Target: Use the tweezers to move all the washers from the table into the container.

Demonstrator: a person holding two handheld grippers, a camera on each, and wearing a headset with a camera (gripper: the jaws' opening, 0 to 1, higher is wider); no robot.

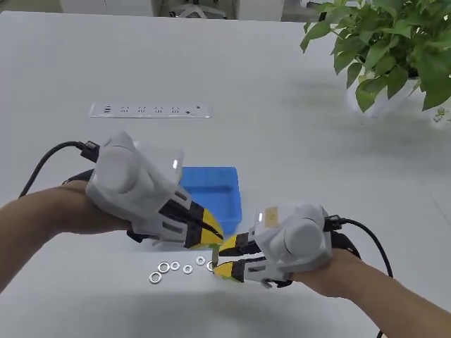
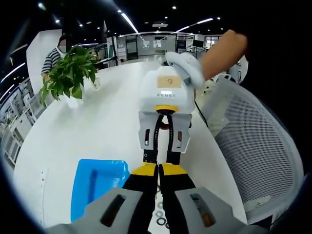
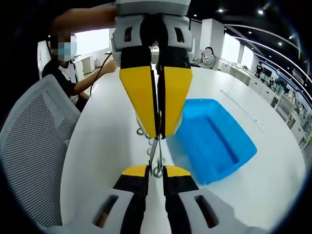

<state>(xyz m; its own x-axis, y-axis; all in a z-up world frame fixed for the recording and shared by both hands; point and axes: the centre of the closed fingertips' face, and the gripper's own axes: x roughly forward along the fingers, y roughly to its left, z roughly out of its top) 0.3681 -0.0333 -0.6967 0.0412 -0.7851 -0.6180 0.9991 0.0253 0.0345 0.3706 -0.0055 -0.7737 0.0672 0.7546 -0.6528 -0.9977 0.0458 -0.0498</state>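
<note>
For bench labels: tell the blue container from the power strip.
The container is blue, the power strip white. The container is a walled open tray; the power strip lies flat and narrow. The container sits by the washers, the power strip farther back. Both rest on the table.

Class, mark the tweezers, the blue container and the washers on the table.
tweezers [image 3: 155, 155], right gripper view, metal arms.
blue container [image 3: 214, 139], right gripper view, bare floor.
washers [image 1: 175, 266], head view, a middle washer of the row.
</note>
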